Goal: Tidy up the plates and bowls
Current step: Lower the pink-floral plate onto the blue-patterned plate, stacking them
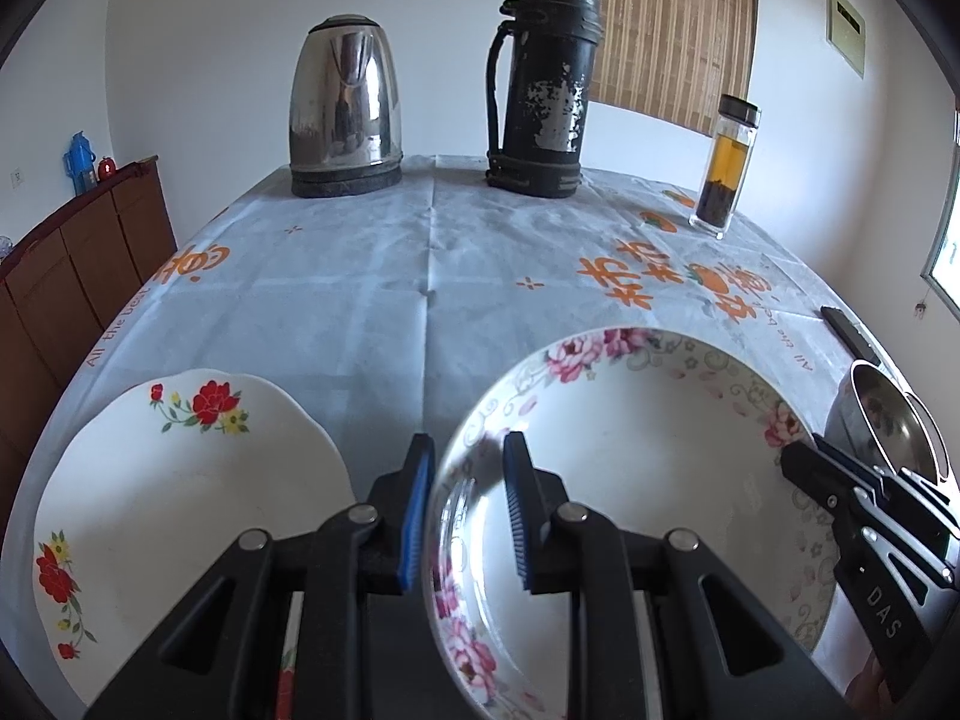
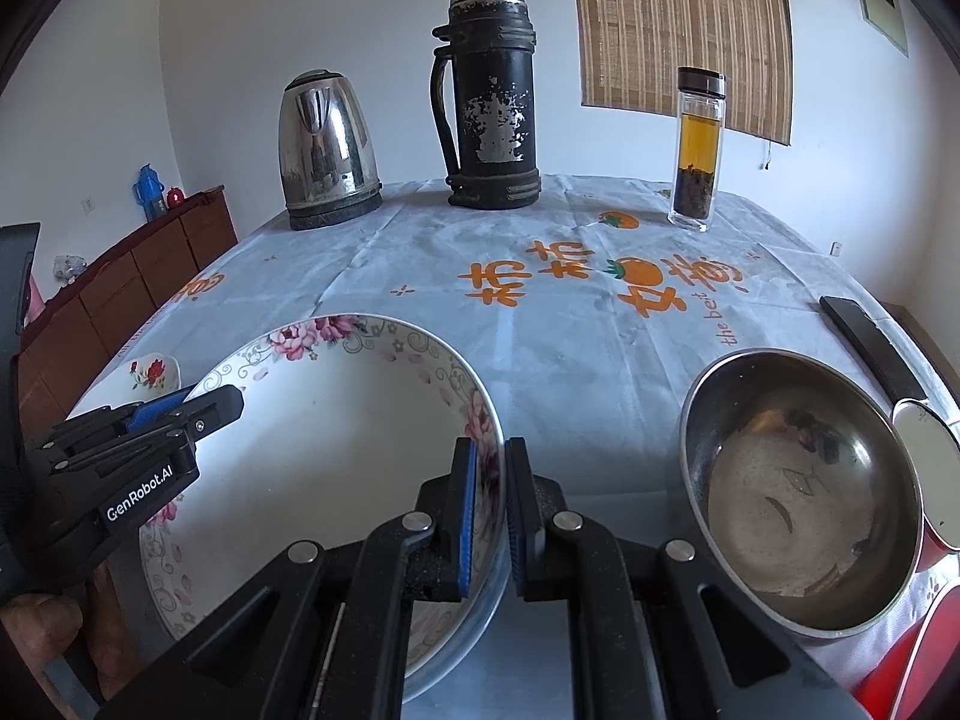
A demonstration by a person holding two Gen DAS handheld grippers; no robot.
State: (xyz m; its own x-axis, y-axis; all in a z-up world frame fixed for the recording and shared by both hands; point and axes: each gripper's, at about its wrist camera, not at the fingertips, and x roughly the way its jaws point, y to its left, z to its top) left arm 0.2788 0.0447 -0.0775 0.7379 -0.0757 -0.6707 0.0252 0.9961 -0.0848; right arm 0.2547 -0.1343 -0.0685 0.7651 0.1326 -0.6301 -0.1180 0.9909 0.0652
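Both tongs are on the pink-floral bowl (image 1: 630,480): left tongs (image 1: 468,480) straddle its left rim, one blue pad (image 1: 420,516) outside and one inside, with a small gap on the outside, so closing or barely pinched, can't tell for sure. Right tongs (image 2: 491,504) clamp the opposite rim, pads tight on the wall.

Step, I reckon: two-handed lift of this bowl w/ the aim of stacking it. The bowl looks tipped, its near edge off the worktop (image 2: 570,348), tho the fisheye may exaggerate. Next move needs an even raise, both sides level, then down onto whatever it nests with.

Left of the bowl sits the red-flower plate (image 1: 198,492), scalloped rim, glossy white ceramic. Right of the bowl is the steel bowl (image 2: 804,498), dull brushed inside, round & deep; just beyond it a red-sided enamel dish (image 2: 924,468), partly out of frame. The floral bowl is glazed ceramic, wide, shallow-sloped, so slippery under the ribbed pads. The cloth is thin, creased, printed orange.
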